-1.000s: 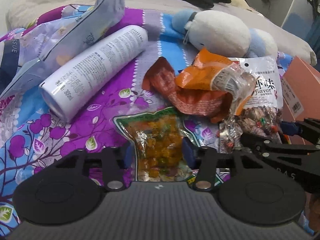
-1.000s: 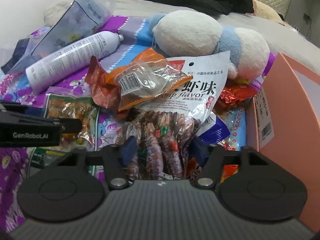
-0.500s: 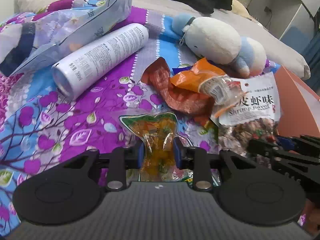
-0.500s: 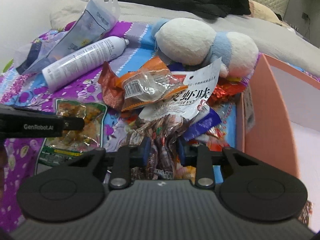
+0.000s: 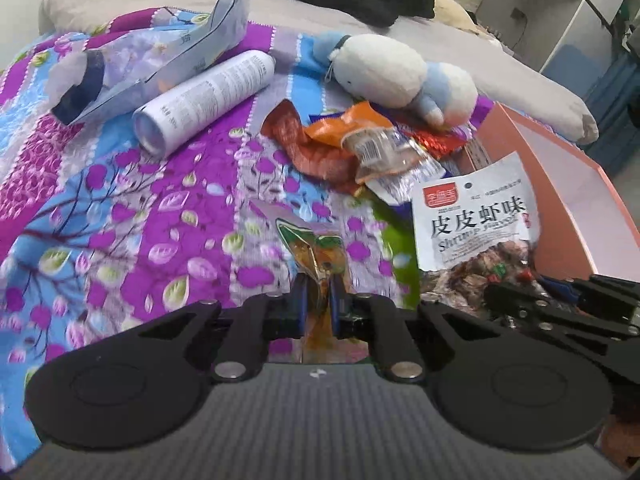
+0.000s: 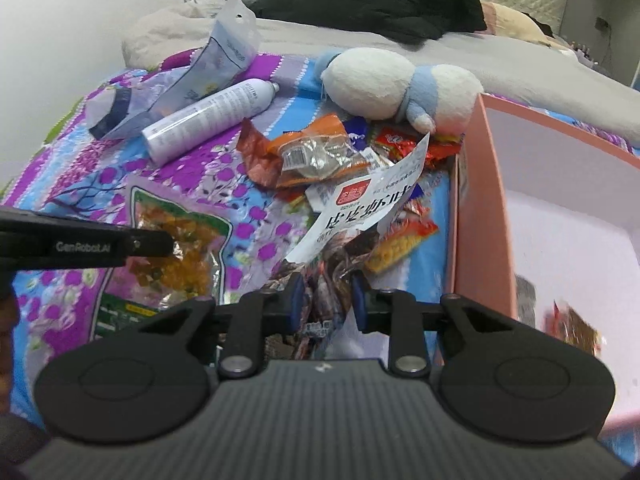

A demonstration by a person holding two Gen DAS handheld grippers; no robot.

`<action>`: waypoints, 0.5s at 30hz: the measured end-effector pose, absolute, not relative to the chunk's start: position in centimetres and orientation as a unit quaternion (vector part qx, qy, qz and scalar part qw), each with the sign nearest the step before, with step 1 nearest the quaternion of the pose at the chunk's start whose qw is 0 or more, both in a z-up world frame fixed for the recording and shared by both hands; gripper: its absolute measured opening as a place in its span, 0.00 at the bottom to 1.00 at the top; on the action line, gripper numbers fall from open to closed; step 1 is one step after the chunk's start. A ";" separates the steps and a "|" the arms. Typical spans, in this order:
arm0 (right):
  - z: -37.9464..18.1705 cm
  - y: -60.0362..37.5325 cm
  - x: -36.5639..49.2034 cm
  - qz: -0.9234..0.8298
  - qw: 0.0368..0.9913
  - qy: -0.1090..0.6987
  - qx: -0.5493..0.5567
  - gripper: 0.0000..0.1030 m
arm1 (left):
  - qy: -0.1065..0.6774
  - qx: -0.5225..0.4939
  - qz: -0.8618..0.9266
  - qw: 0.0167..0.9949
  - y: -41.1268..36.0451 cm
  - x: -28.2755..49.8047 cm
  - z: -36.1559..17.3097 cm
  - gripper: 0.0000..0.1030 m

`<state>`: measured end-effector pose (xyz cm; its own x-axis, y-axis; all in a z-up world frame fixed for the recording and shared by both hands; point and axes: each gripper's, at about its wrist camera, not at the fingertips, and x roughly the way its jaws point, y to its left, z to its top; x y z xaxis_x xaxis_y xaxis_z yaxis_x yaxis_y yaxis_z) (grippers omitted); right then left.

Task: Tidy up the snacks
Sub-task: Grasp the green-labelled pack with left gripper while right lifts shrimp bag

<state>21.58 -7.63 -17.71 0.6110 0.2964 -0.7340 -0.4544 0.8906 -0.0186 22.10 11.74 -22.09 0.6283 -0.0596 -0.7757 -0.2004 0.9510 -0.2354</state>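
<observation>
Both fingers pairs are closing in since a second ago: we're now pinching the green-edged clear bag of orange candy [image 5: 316,256] in the left gripper [image 5: 318,300] and the white shrimp-flavour snack bag [image 6: 360,208] in the right gripper [image 6: 324,300]. Both bags are lifting off the floral bedspread [image 5: 160,208] (pick done), the shrimp bag sitting beside the open pink cardboard box [image 6: 480,216].

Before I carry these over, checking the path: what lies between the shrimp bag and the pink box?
Nothing on the bed: in the right wrist view the shrimp bag hangs from the right gripper beside the pink box wall, over loose red wrappers.
</observation>
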 end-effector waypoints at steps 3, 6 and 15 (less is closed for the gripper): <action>-17.2 -8.4 19.7 0.206 0.894 0.385 -0.102 0.27 | 0.425 -0.159 0.037 0.890 11.4 20.5 -21.6 0.12; -16.5 -9.1 18.1 0.203 0.896 0.381 -0.098 0.27 | 0.417 -0.160 0.036 0.894 10.8 19.1 -20.5 0.11; -13.2 -10.9 13.8 0.201 0.913 0.345 -0.080 0.27 | 0.383 -0.164 0.021 0.909 8.7 15.1 -16.5 0.11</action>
<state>13.75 -10.86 -13.24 0.6811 0.3125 -0.6622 -0.4232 0.9060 -0.0077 15.07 8.65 -16.51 0.7050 -0.0873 -0.7038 -0.1635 0.9456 -0.2812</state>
